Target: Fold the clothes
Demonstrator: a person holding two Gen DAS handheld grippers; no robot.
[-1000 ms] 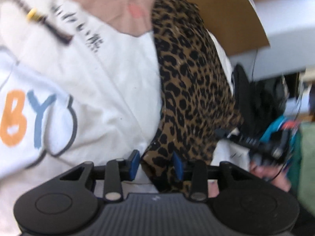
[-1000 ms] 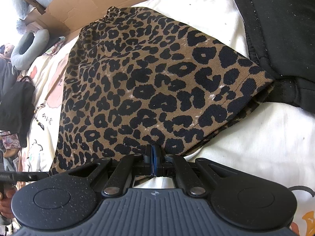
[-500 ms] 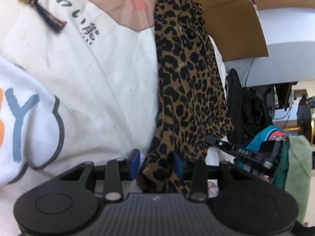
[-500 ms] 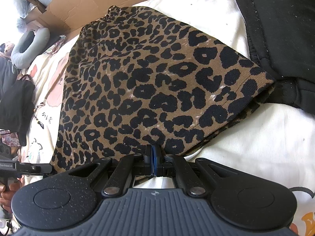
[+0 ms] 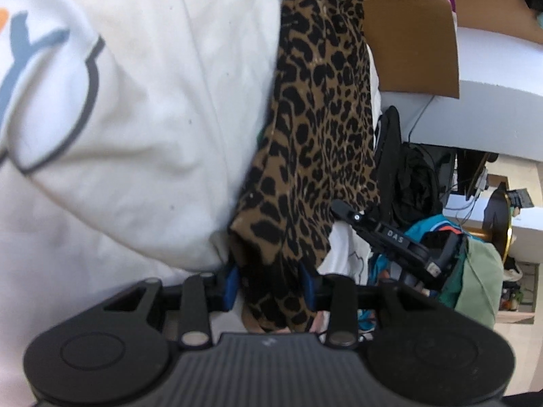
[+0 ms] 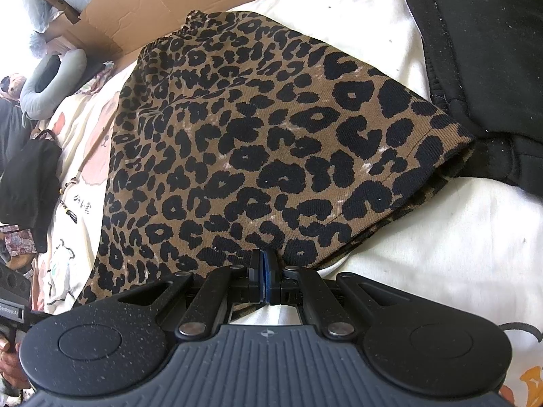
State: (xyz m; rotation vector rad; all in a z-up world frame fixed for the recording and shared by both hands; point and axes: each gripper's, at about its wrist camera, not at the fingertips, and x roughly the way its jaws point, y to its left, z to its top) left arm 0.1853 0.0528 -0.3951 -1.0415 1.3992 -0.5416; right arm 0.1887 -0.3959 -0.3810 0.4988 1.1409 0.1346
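Note:
A leopard-print garment (image 6: 271, 142) lies spread on a white printed bed cover (image 6: 424, 271). My right gripper (image 6: 264, 271) is shut, its blue pads pinching the garment's near hem. In the left wrist view the garment (image 5: 322, 118) runs away as a narrow strip. A bunched corner of it fills the gap between the blue pads of my left gripper (image 5: 269, 283), which is shut on the fabric. The right gripper (image 5: 390, 237) shows there as a black tool whose tip meets the cloth's right edge. The left gripper's body (image 6: 10, 305) and a hand (image 6: 10, 363) sit at the right wrist view's lower left edge.
A black garment (image 6: 492, 68) lies right beside the leopard one. Cardboard (image 6: 169, 0) stands behind the bed, with a grey neck pillow (image 6: 51, 81) and a black bag (image 6: 30, 176) at the left. Teal and green clothes (image 5: 475, 271) are piled off the bed's edge.
The left gripper has sunk and rolled; the cover's print has slid out to the left, and the leopard corner now fills its jaws more fully. The right wrist view is almost unchanged.

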